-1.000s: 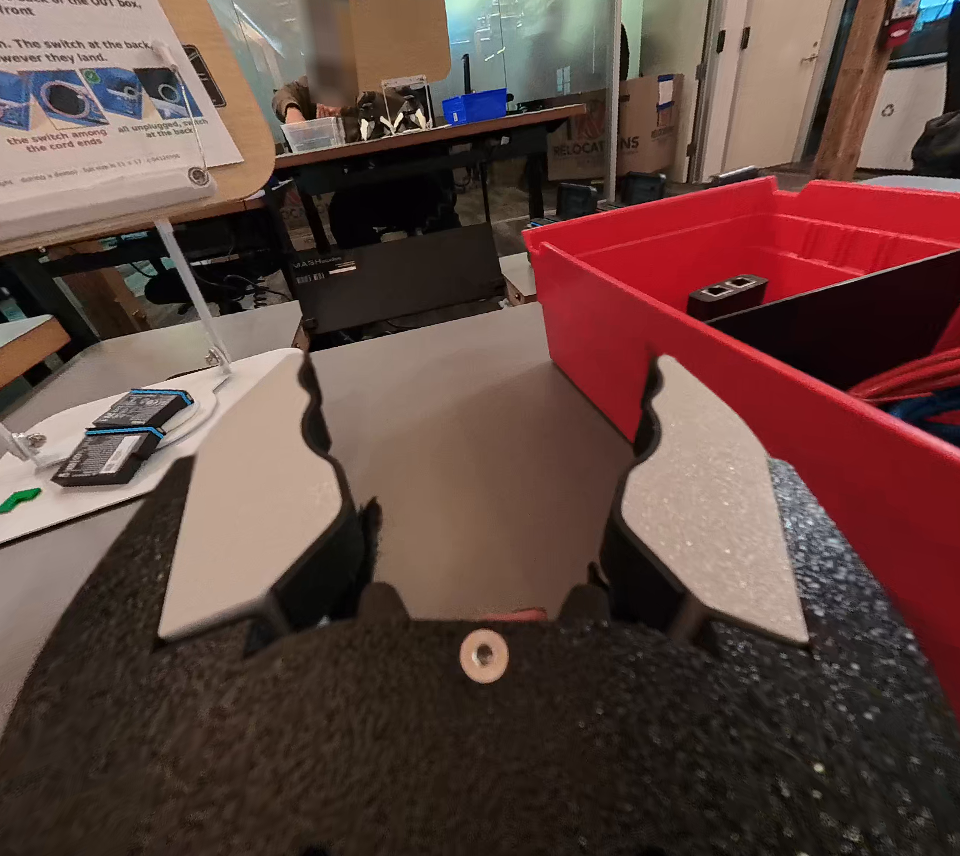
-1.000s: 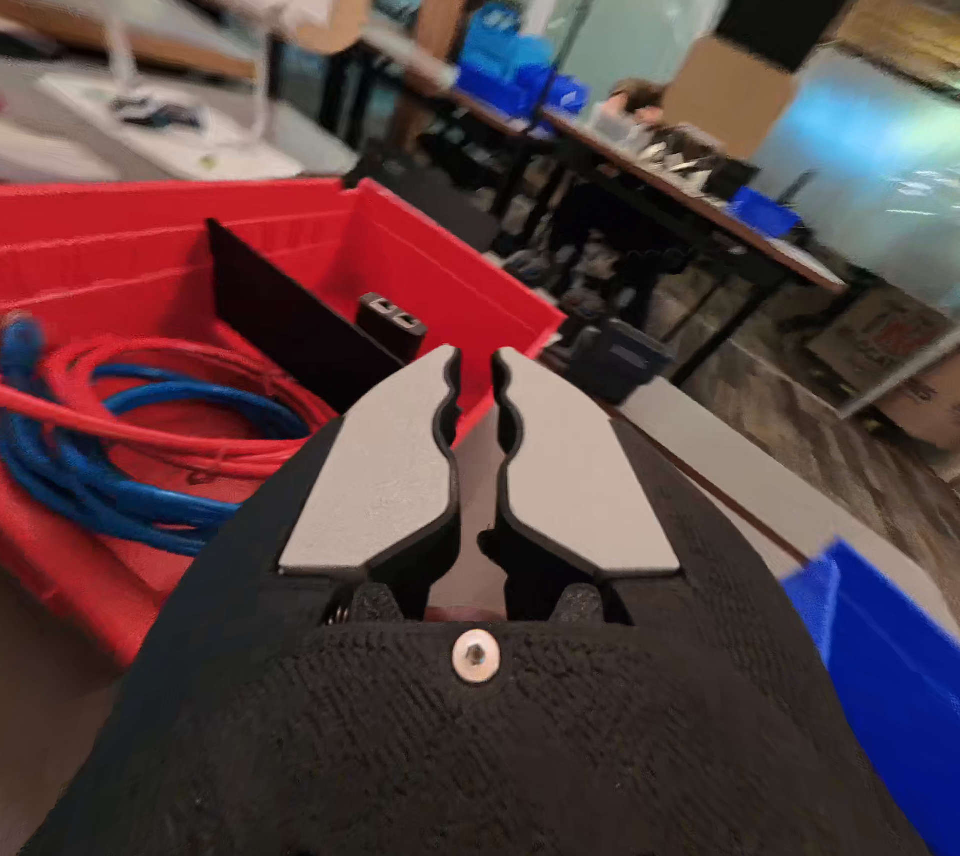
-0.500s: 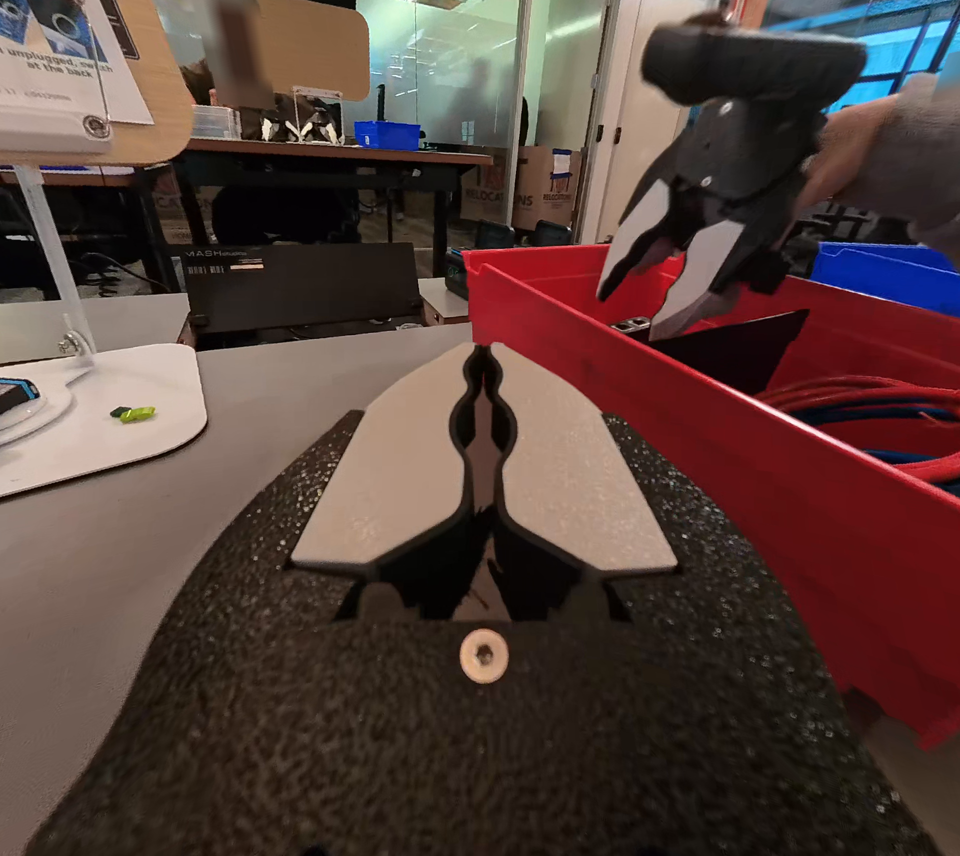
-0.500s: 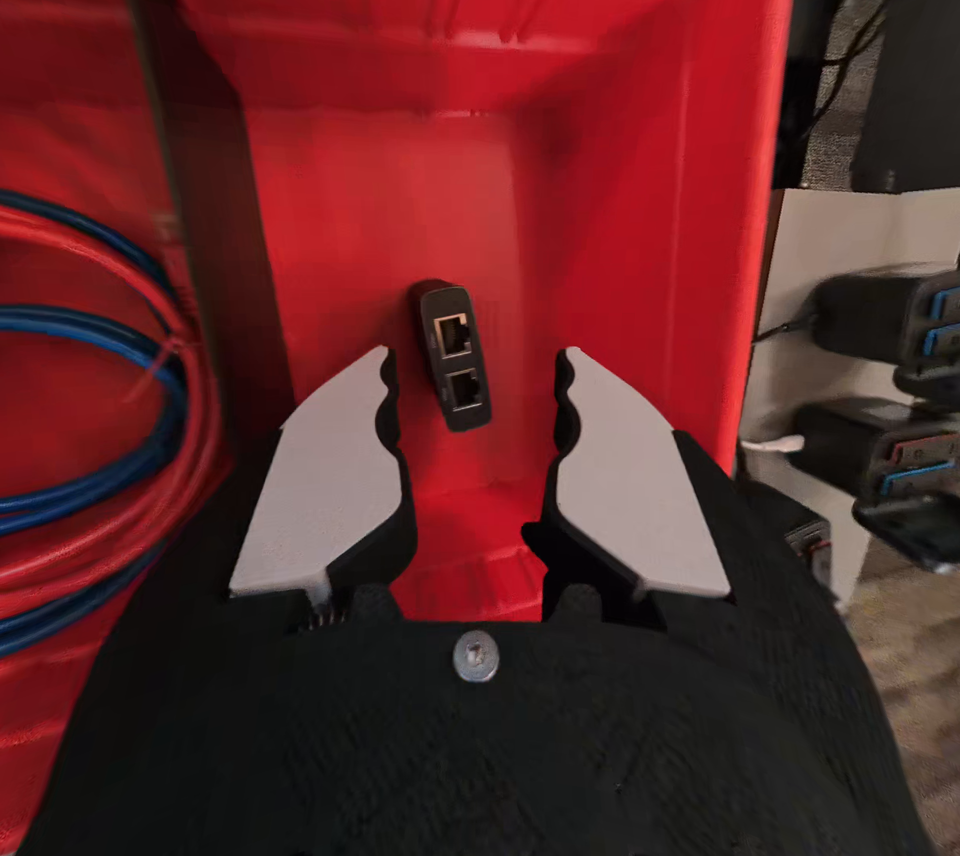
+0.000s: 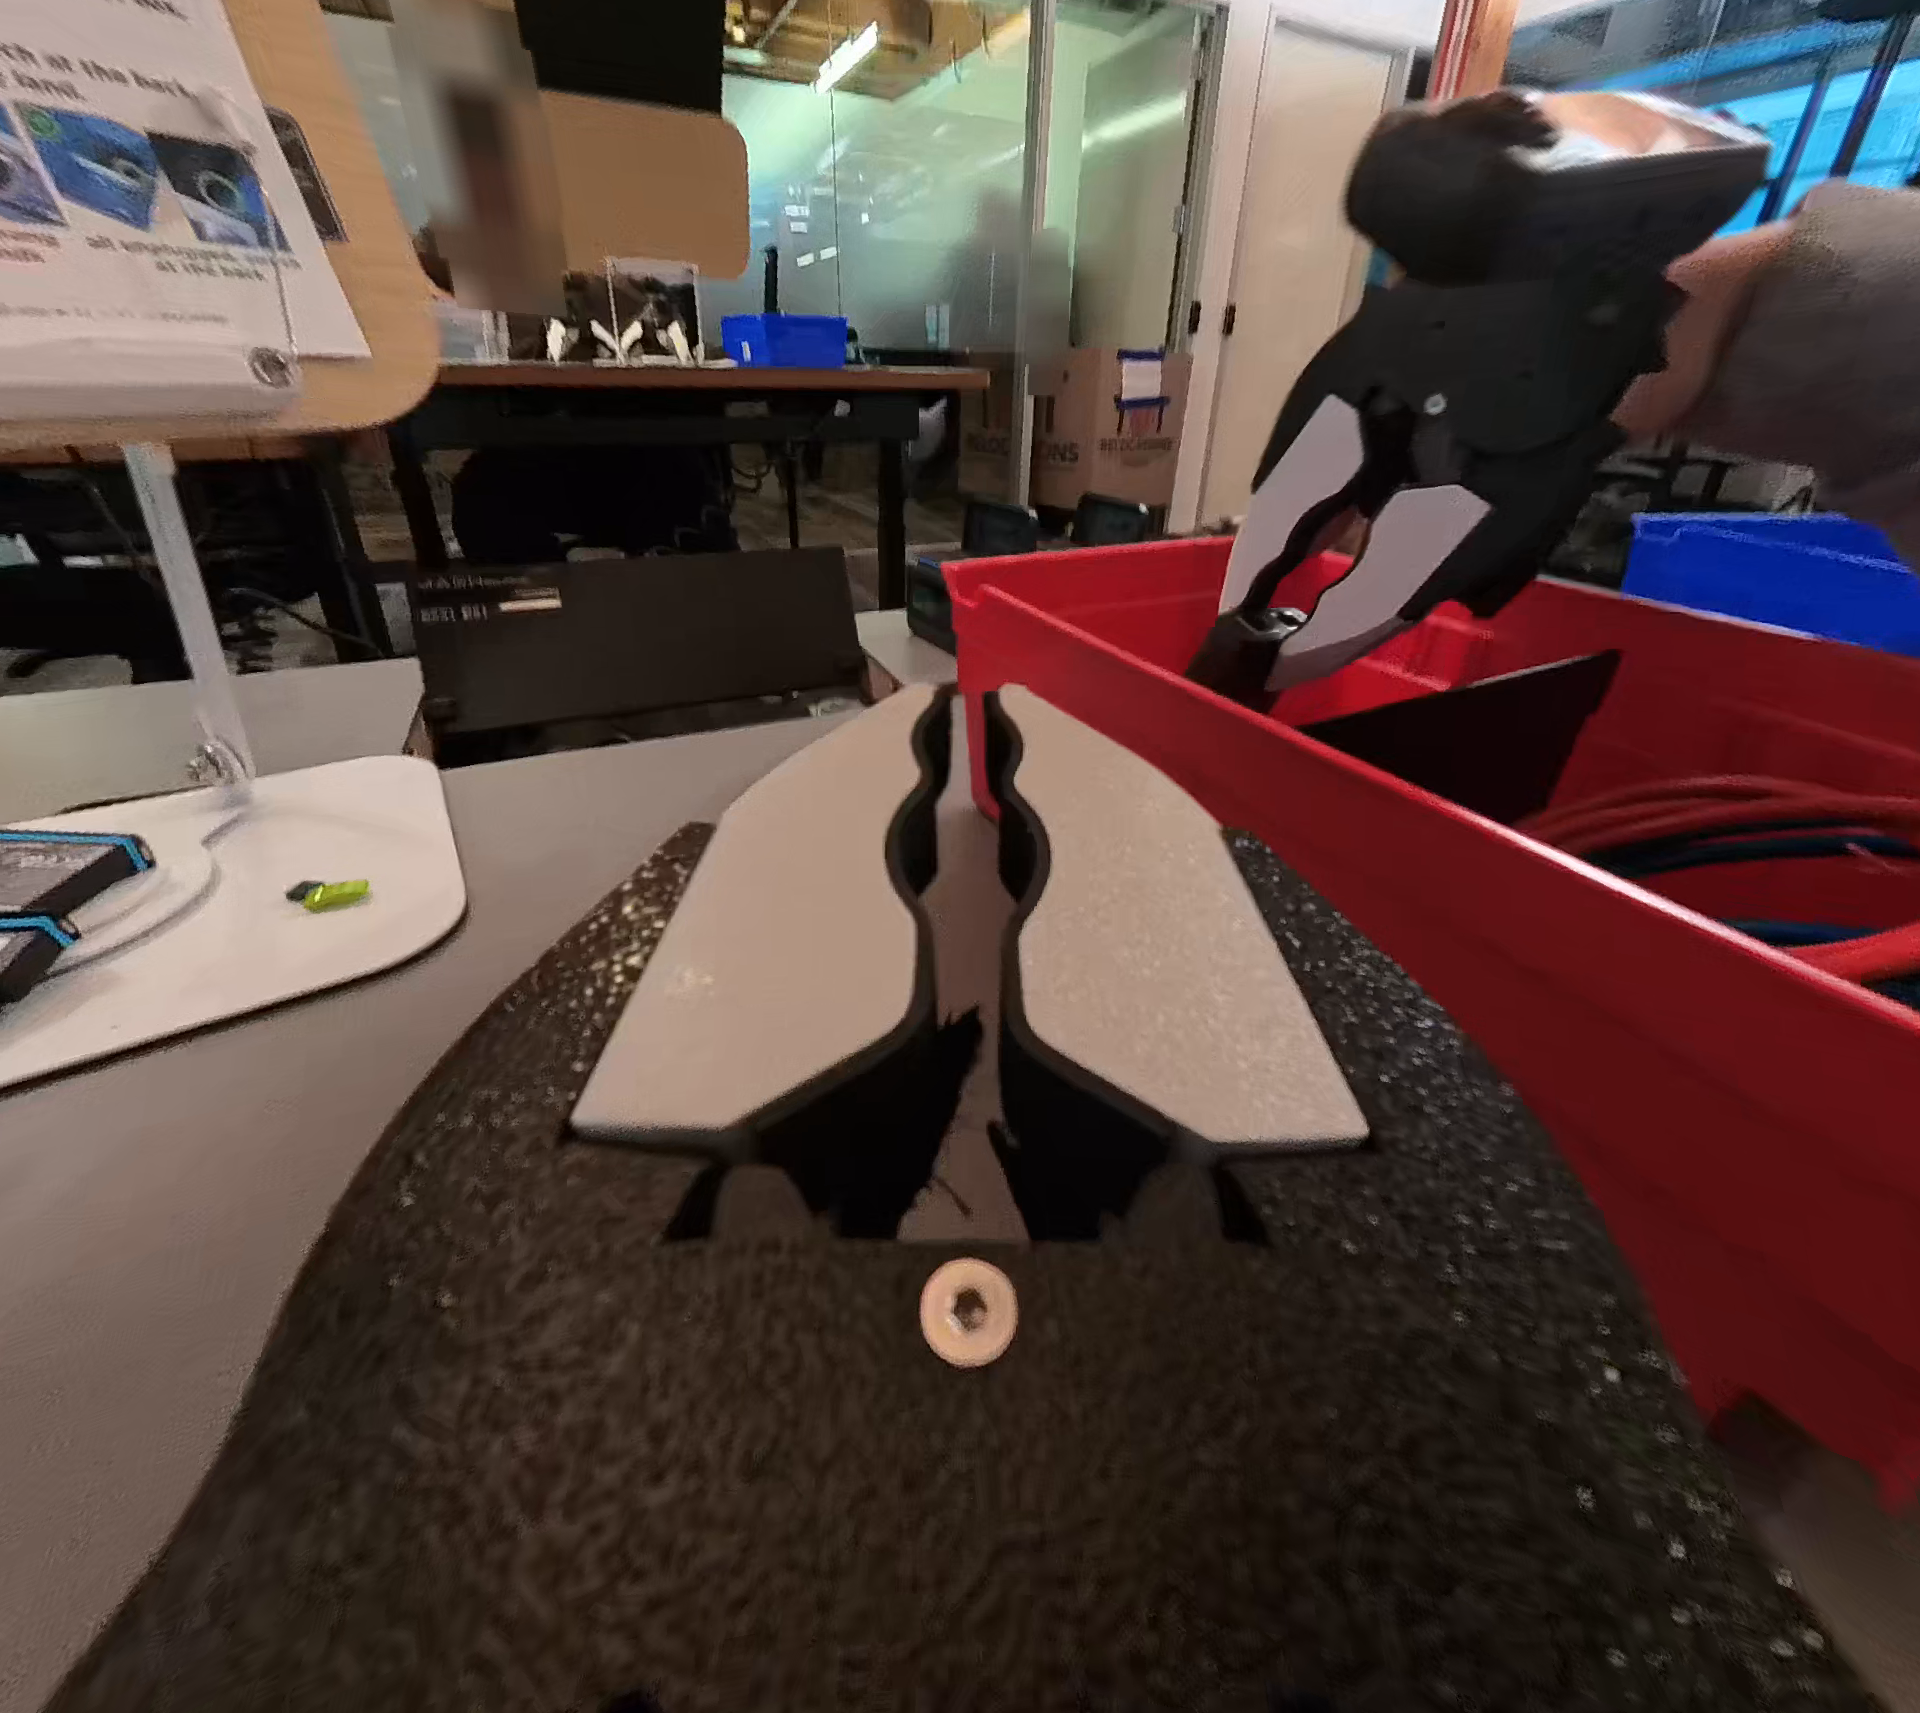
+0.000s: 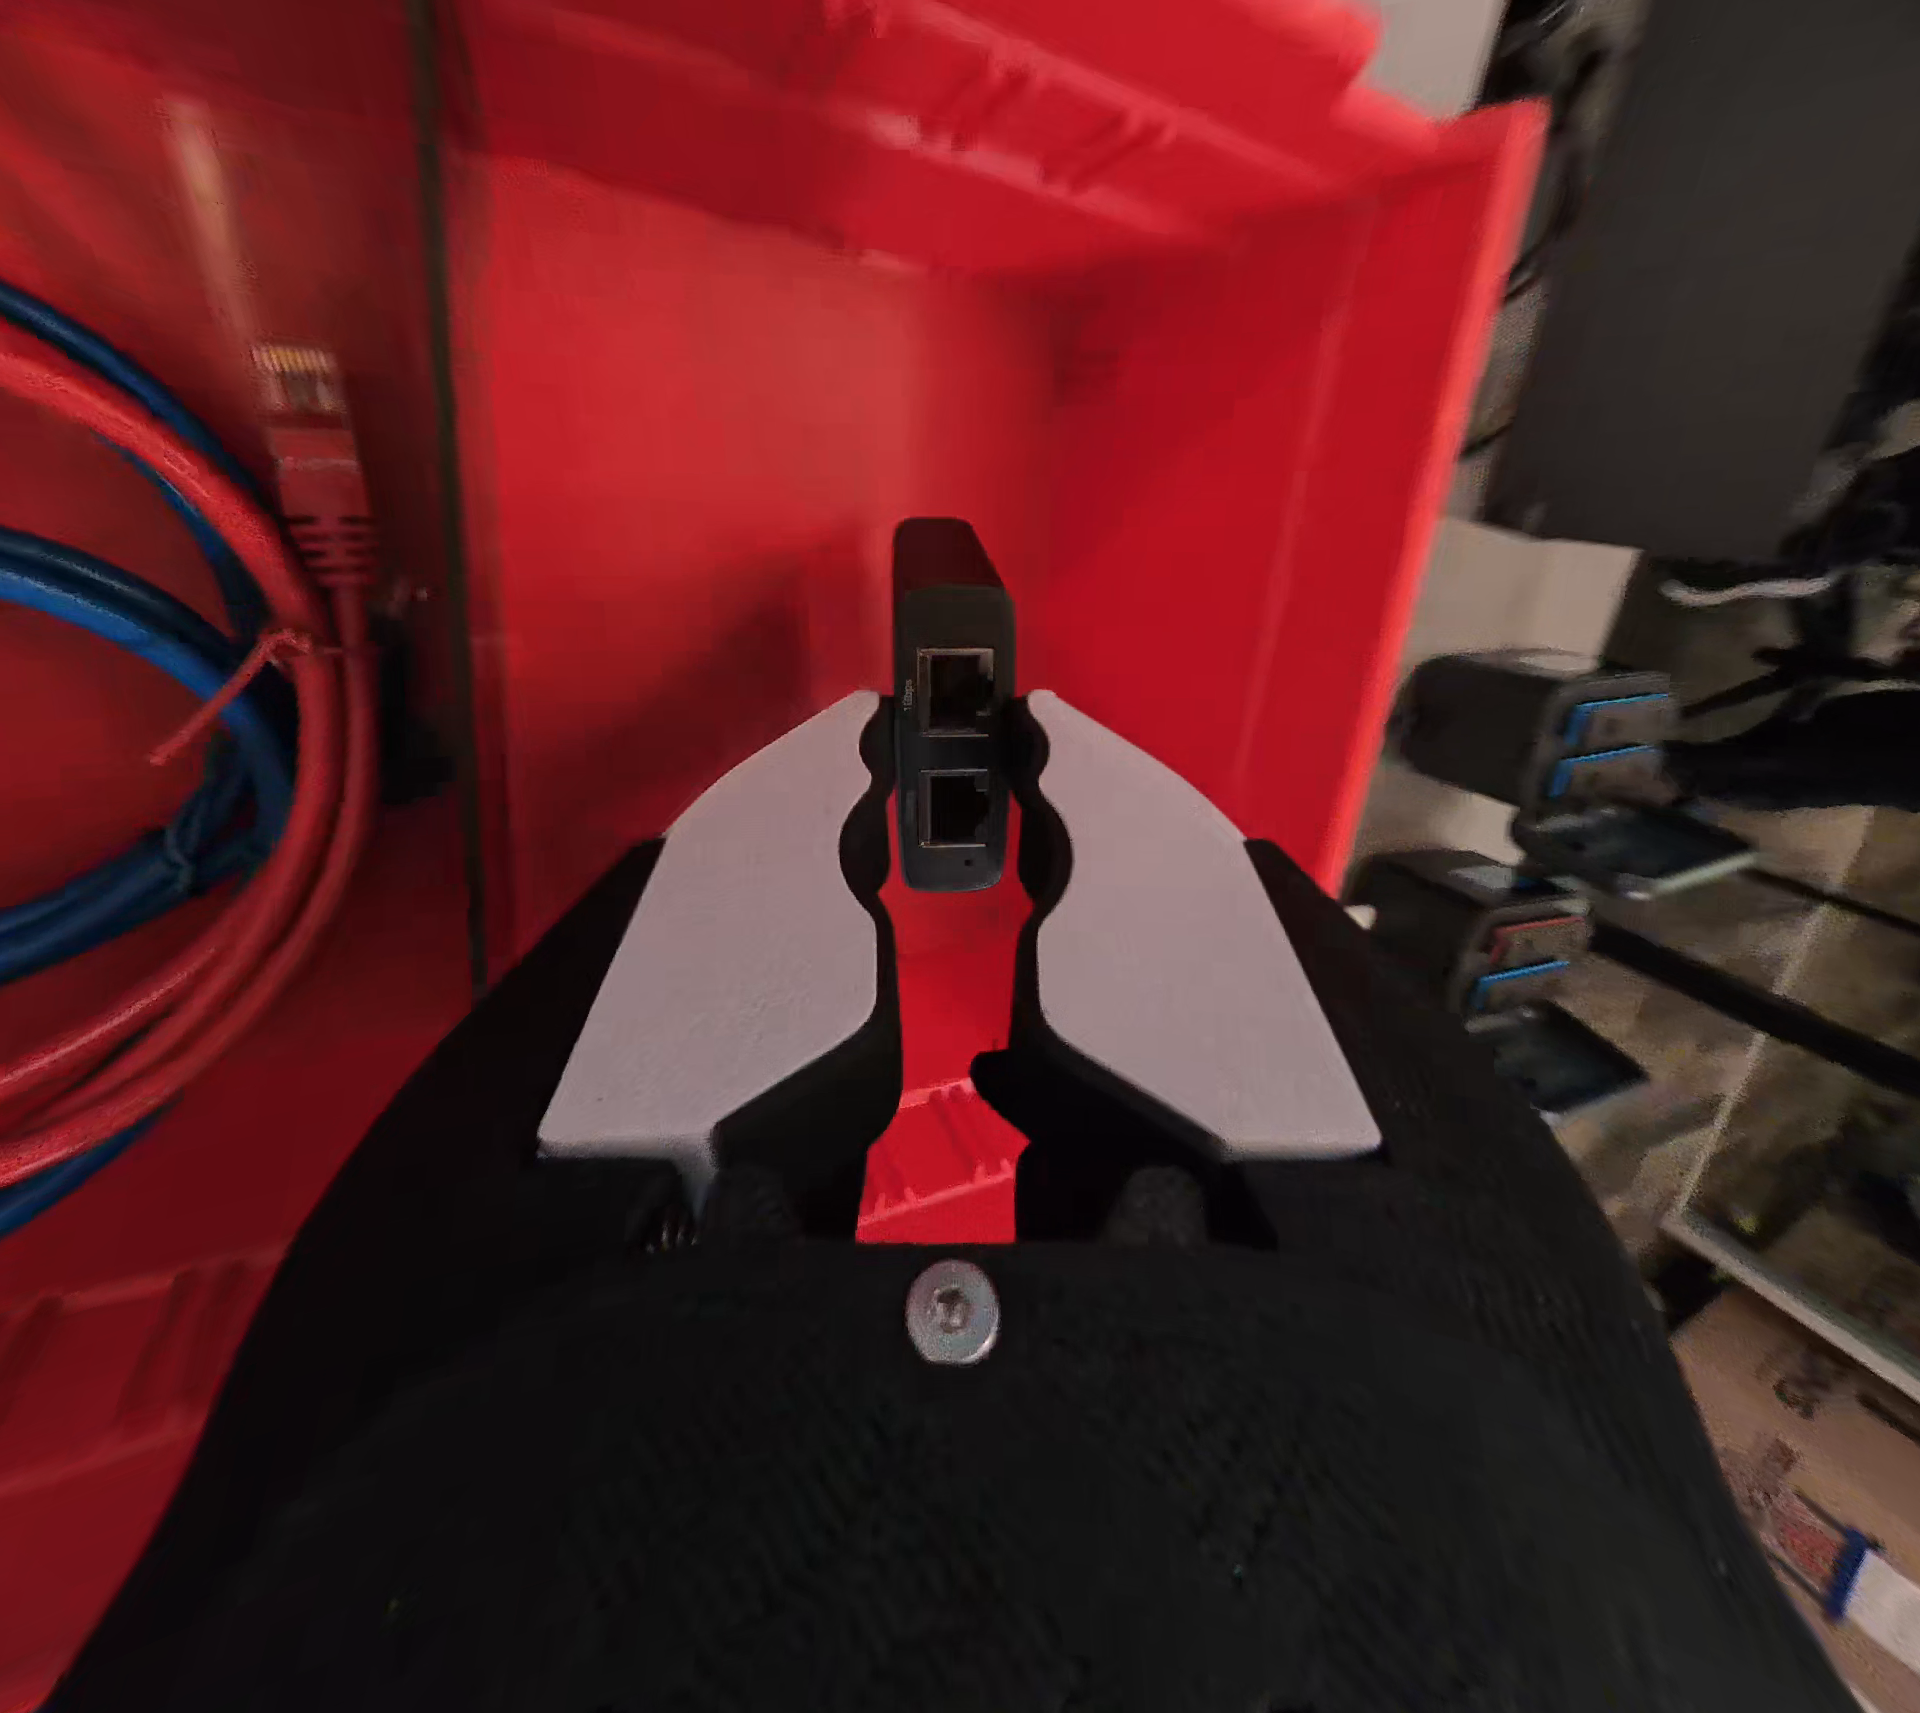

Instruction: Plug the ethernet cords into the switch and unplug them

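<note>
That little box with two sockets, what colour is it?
Black. The little box, gripped by the right gripper, shows best in the right wrist view, against the red bin.

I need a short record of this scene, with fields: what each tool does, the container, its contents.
left tool: shut, empty, over the grey tabletop beside the bin
right tool: closed on the small black two-port adapter, inside the bin
container: red plastic bin with a black divider panel
contents: coiled red and blue cables in one compartment, adapter in the other
</note>
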Available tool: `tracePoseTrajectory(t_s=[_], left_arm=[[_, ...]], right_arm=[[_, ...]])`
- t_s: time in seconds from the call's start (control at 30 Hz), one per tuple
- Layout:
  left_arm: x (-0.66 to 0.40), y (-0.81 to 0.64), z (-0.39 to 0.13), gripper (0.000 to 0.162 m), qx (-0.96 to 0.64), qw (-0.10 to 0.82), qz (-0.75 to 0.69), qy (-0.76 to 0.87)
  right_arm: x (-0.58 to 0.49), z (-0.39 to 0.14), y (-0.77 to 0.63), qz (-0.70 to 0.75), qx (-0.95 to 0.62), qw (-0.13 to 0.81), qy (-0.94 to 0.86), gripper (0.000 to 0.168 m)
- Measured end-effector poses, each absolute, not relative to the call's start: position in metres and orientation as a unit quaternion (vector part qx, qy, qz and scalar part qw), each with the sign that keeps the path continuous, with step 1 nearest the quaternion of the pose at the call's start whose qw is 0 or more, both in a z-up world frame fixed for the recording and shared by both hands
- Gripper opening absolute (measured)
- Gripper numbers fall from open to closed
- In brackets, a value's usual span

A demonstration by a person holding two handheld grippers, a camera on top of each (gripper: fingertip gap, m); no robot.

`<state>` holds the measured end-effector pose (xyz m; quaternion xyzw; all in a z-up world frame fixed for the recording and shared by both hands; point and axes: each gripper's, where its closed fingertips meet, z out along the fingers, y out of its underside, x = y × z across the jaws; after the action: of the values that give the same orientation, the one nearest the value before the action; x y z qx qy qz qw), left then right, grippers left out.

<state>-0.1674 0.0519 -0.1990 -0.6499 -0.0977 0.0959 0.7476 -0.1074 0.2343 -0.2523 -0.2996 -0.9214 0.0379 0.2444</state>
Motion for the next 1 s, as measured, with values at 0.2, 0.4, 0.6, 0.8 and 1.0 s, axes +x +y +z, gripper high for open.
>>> tracePoseTrajectory(t_s=[0.2, 0.4, 0.6, 0.8, 1.0], left_arm=[[-0.165, 0.054, -0.197, 0.026, -0.664, 0.739, 0.101, -0.058], [-0.147, 0.051, -0.176, 0.078, -0.625, 0.775, 0.096, -0.010], [-0.115, 0.054, -0.174, 0.090, -0.623, 0.763, 0.138, 0.104], [-0.090, 0.059, -0.186, 0.067, -0.620, 0.728, 0.215, 0.198], [-0.083, 0.058, -0.186, 0.047, -0.605, 0.714, 0.265, 0.231]], right_arm=[[-0.095, -0.187, 0.183, 0.150, -0.250, 0.350, -0.890, 0.020], [-0.070, -0.173, 0.115, 0.136, -0.143, 0.380, -0.904, 0.020], [-0.066, -0.168, 0.070, 0.154, -0.090, 0.386, -0.905, 0.019], [-0.073, -0.177, 0.052, 0.103, -0.039, 0.386, -0.916, 0.019], [-0.079, -0.178, 0.031, 0.132, -0.004, 0.373, -0.918, 0.020]])
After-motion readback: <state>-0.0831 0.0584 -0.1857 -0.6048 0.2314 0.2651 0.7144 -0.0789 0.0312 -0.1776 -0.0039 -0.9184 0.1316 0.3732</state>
